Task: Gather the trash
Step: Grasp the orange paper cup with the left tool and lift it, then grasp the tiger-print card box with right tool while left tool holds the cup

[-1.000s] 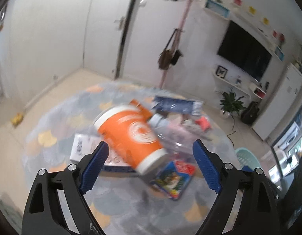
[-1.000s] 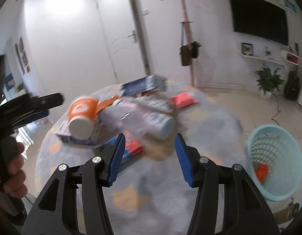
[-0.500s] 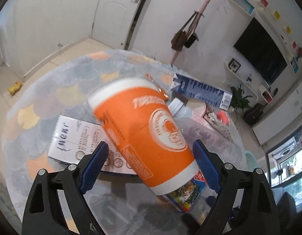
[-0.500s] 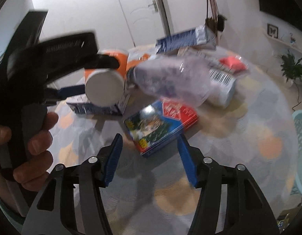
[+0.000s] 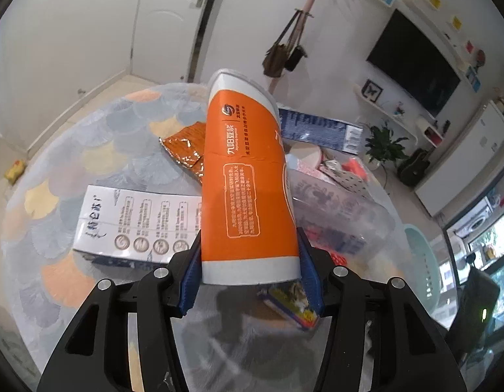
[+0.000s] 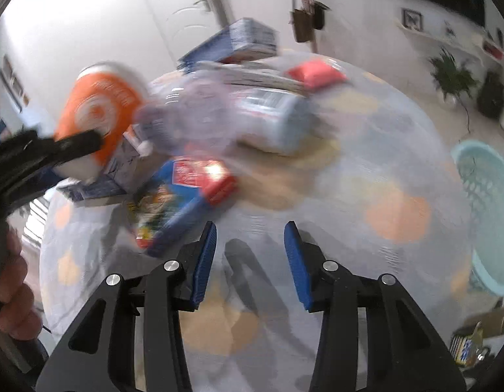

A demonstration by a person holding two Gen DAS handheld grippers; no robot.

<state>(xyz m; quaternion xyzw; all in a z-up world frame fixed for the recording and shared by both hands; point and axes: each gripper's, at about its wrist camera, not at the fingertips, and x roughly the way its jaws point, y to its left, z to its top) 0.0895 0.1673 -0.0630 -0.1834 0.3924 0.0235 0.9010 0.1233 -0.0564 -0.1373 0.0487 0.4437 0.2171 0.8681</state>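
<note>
Now closing L gripper [image 5: 250,281] on orange cup [image 5: 248,192], pads already pressing its base, mid-table [image 5: 98,163] atop the trash pile. Squeeze gently (thin wall dents). R gripper [image 6: 250,261] closing on nothing, near front edge; basket [image 6: 483,192] off right edge.

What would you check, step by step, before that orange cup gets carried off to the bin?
1. Left gripper on the orange paper cup: ok, jaws closing, both blue pads against its white base.
2. Cup free of the pile: cannot tell; it stands tilted over the white carton.
3. Cup empty: cannot tell, its mouth faces away.
4. Right gripper free to help: ok, jaws closing with nothing between them.
5. Teal basket in reach: ok, beside the table, an open path to it.
6. Clear view: not ok, the right wrist picture is blurred.
</note>
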